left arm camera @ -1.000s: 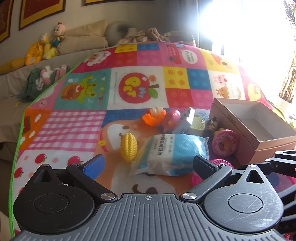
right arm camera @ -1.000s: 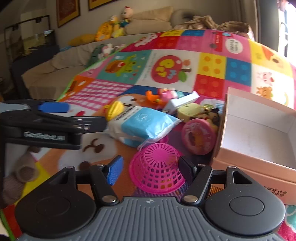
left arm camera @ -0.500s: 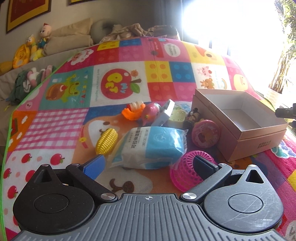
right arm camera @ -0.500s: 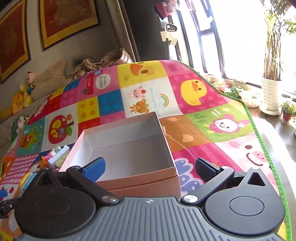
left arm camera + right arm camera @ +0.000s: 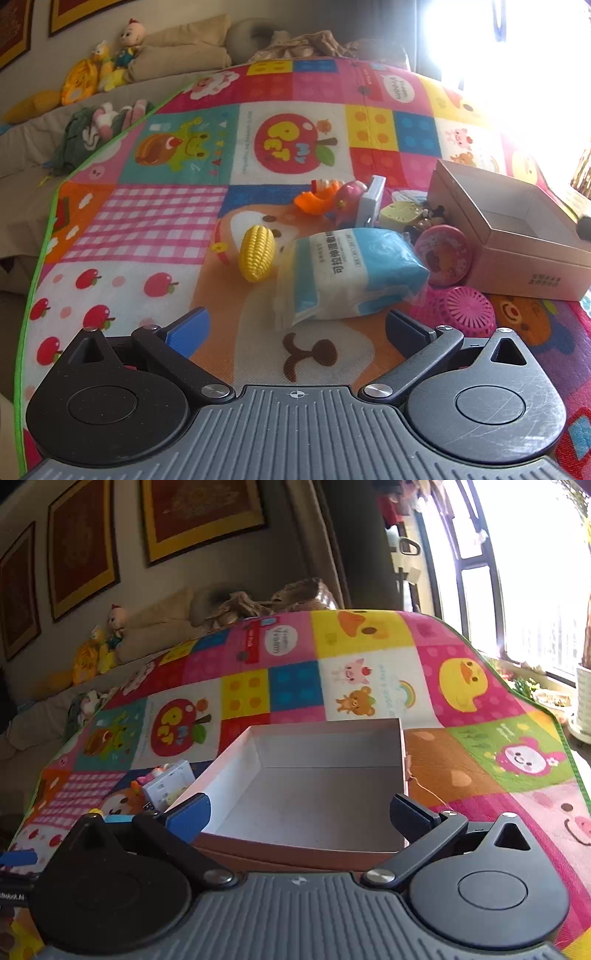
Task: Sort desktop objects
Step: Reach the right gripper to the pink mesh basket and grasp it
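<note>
Left gripper (image 5: 297, 328): jaws wide, nothing between them. It faces a pile on the patchwork play mat (image 5: 147, 221): blue-and-white soft plastic packet (image 5: 351, 269) at twelve o'clock, yellow plastic corn cob (image 5: 256, 253) at eleven, pink perforated plastic basket (image 5: 467, 312) at two.

Right gripper (image 5: 299, 814): jaws wide and empty, straddling the near wall of the open pale-pink cardboard box (image 5: 317, 794), which holds nothing.

Judged step: the first pick for the box. Recommend centring the jaws across the packet's narrow width, closing gently as the film may slip, and keeping the right gripper off the box rim.

Only the right view shows the box floor; only the left shows the corn and basket.
</note>
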The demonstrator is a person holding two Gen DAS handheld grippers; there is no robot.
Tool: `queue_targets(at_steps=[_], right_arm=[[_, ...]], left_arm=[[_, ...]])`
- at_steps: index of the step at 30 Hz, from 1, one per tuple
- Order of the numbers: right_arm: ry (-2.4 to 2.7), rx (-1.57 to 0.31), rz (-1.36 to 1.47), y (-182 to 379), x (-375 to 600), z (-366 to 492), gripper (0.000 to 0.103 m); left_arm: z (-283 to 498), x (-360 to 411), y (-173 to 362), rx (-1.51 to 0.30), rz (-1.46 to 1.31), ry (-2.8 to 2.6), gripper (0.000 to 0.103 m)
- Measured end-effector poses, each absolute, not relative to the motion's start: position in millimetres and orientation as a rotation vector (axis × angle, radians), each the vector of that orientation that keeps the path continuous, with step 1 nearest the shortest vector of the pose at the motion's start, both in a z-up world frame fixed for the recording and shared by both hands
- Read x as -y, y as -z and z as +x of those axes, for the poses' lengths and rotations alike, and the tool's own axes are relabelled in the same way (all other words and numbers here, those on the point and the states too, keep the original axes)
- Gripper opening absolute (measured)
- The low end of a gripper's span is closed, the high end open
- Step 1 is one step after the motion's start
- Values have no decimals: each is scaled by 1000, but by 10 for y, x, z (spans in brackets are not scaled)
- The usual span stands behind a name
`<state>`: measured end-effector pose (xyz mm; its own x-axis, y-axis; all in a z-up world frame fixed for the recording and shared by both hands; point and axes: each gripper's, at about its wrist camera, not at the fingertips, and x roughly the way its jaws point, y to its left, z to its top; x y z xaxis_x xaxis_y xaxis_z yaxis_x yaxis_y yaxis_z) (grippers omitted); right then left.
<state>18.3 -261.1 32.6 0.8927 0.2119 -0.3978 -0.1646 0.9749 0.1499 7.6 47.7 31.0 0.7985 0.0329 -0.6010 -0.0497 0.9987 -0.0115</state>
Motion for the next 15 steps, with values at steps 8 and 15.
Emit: queue_targets(at_steps=[8,15], right_arm=[[-572,-583,-175,-109,1402,-182,101],[-547,-646,-239,80,1045,46,51]], left_arm=[[-2,-638,-458,-605,-75,-94,103],[-103,-736,-534,-579,-46,-64,103]])
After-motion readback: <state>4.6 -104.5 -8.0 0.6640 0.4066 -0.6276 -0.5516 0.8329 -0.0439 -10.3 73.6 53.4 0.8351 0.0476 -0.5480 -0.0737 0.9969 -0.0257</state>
